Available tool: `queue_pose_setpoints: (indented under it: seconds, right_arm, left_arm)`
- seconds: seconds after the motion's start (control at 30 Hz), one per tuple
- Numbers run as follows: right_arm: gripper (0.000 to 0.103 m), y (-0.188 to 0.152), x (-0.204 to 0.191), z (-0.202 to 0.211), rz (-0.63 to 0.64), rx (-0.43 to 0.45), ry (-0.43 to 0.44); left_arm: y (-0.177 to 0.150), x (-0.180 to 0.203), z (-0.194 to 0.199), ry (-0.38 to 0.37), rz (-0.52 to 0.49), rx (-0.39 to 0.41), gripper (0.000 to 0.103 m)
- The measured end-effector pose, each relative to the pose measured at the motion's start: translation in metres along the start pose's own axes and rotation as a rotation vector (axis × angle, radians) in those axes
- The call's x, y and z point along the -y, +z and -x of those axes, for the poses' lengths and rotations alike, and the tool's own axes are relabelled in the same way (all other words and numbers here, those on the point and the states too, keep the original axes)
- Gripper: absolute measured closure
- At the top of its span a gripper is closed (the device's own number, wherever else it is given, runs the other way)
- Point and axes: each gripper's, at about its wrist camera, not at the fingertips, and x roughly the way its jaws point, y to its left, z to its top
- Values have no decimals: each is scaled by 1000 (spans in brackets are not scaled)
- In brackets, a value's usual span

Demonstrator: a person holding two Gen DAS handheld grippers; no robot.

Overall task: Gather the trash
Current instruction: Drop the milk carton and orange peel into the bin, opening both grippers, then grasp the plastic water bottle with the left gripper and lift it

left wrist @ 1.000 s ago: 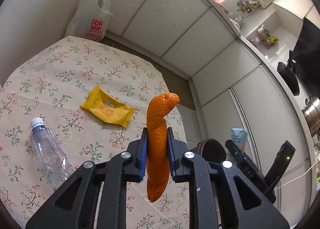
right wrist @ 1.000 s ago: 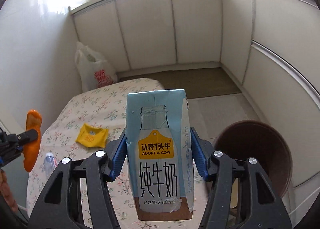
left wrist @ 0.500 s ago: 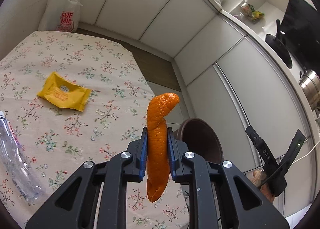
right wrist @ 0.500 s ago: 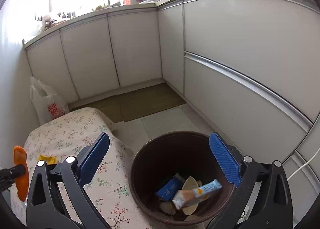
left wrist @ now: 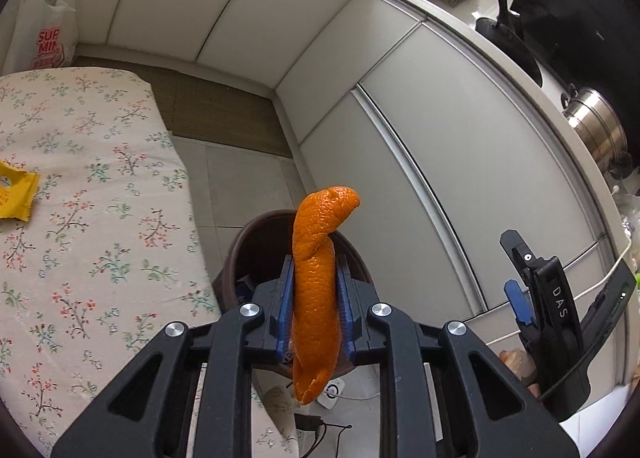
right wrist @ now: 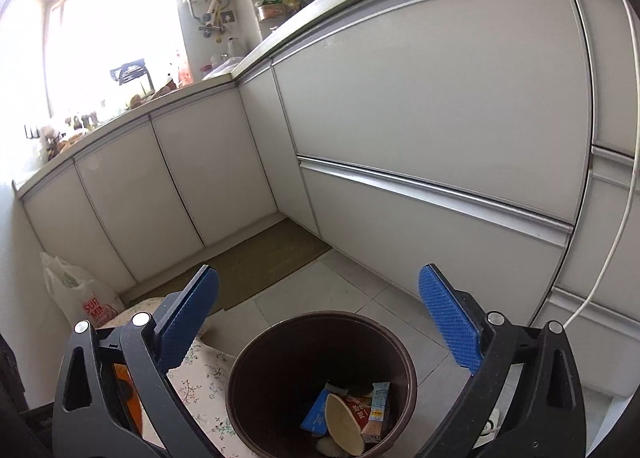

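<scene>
A long curl of orange peel (left wrist: 316, 290) stands upright between the blue pads of my left gripper (left wrist: 314, 270), whose jaws are opening slightly while the pads still touch it. It hangs over the near rim of the brown trash bin (left wrist: 248, 254) on the floor. My right gripper (right wrist: 318, 298) is wide open and holds nothing, just above the bin (right wrist: 320, 318). Inside the bin lie the milk carton (right wrist: 379, 406), a blue packet (right wrist: 314, 412) and a paper cup (right wrist: 344, 422). A yellow wrapper (left wrist: 14, 194) lies on the floral table (left wrist: 100, 218).
White kitchen cabinets (right wrist: 440, 138) close in behind and to the right of the bin. A white plastic bag (left wrist: 44, 34) leans in the far corner beside a brown floor mat (left wrist: 224, 114). A charger and cables (left wrist: 332, 394) lie on the tiles under the left gripper.
The right gripper let go of the milk carton, which now lies in the bin, and its jaws stand wide. The left gripper carried the peel rightwards from over the table to the bin.
</scene>
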Motion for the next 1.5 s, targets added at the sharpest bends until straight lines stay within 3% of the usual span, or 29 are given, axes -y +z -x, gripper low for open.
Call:
queue_pose_setpoints:
  seconds: [0.23, 0.3, 0.37, 0.5, 0.67, 0.87, 0.93, 1.1, 1.17, 1.3, 1.37, 1.5]
  right_arm:
    - [7, 4, 20, 7, -55, 20, 4]
    - [7, 5, 23, 8, -68, 26, 6]
    - [7, 4, 24, 6, -80, 12, 17]
    - [7, 3, 22, 3, -84, 5, 22]
    - [7, -2, 9, -2, -58, -40, 43]
    - [7, -43, -63, -34, 251, -310, 124]
    - [7, -59, -85, -35, 315, -361, 166]
    - [7, -90, -136, -21, 451, -395, 265]
    - [7, -104, -156, -13, 530, -384, 290]
    - [7, -131, -195, 4, 669, -353, 328]
    - [7, -143, -212, 11, 722, -352, 353]
    - [7, -172, -245, 18, 836, -349, 380]
  left_arm:
    - [-2, 27, -42, 15, -49, -52, 81]
    - [-2, 29, -53, 33, -54, -74, 74]
    - [-2, 29, -56, 44, -41, -77, 58]
    - [-3, 23, -53, 54, -19, -84, 54]
    - [-9, 0, -34, 151, 2, -74, 42]
    - [-22, -52, 12, 288, 67, -54, 41]
    - [-26, -73, 34, 338, 86, -28, 41]
    - [-30, -135, 105, 494, 148, 51, 39]
    - [-31, -163, 130, 566, 186, 72, 31]
    - [-34, -232, 175, 719, 315, 91, 29]
    - [-37, -268, 188, 737, 419, 84, 29]
    - [-56, -335, 194, 616, 724, 64, 29]
